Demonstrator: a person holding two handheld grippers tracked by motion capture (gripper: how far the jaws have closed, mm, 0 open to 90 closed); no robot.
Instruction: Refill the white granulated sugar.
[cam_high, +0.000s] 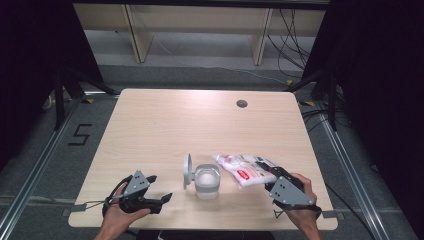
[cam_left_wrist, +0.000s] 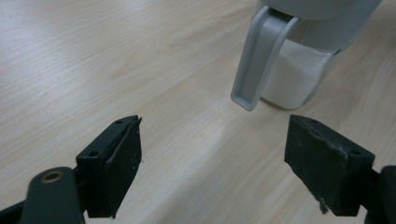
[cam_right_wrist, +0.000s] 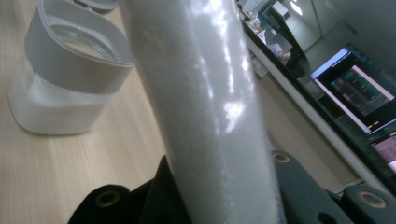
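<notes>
On the pale wood-grain counter (cam_high: 165, 125) stood a clear, squarish plastic container with a grey collar (cam_high: 207, 181), partly filled with white powder, its grey flip lid (cam_high: 187, 171) swung open and standing upright at the container's nine o'clock side. The right gripper (cam_high: 272, 176) sat at about three o'clock from the container, its jaws clamped on a clear plastic bag of white granules with a red label (cam_high: 243, 170); the bag stretched from the jaws toward ten o'clock, its far end near the container's rim. In the right gripper view the bag (cam_right_wrist: 210, 116) rose straight up between the jaws. The left gripper (cam_high: 162, 189) rested low at the container's eight o'clock, jaws wide apart and holding nothing, pointed at the lid (cam_left_wrist: 259, 56).
</notes>
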